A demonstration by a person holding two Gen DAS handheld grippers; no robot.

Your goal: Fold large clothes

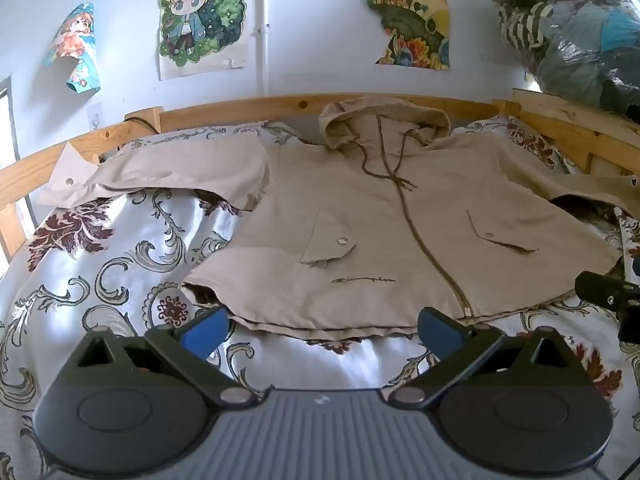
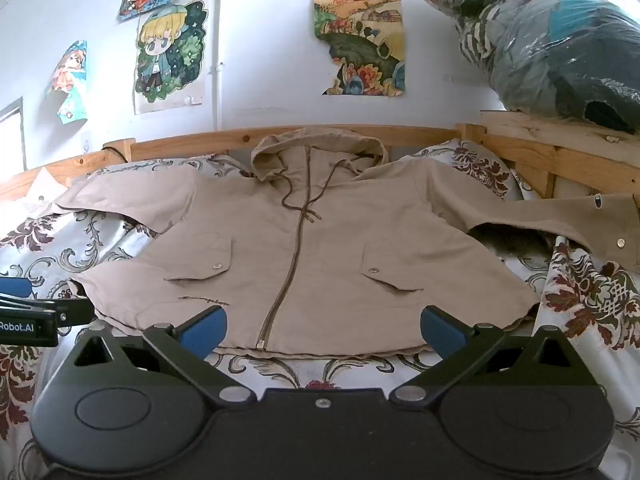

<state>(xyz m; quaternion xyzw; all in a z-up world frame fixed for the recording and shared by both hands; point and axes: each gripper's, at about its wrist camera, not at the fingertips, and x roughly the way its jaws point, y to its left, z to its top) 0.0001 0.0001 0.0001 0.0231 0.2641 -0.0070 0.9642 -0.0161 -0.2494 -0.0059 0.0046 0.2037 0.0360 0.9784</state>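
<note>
A beige hooded jacket (image 1: 372, 232) lies flat and zipped on the bed, hood toward the headboard, both sleeves spread out sideways; it also fills the middle of the right wrist view, jacket (image 2: 304, 248). My left gripper (image 1: 323, 330) hovers open just short of the hem, left of the zip's end, nothing between its blue pads. My right gripper (image 2: 323, 330) is open too, near the hem to the right of the zip's end. The right gripper's tip (image 1: 608, 292) shows at the edge of the left wrist view, and the left gripper's tip (image 2: 28, 312) at the edge of the right one.
The bedspread (image 1: 120, 264) is white with floral scrolls. A wooden bed rail (image 1: 248, 106) runs behind the hood, below a wall with posters. A clear plastic bag of clothes (image 2: 560, 40) sits on the wooden frame at the upper right.
</note>
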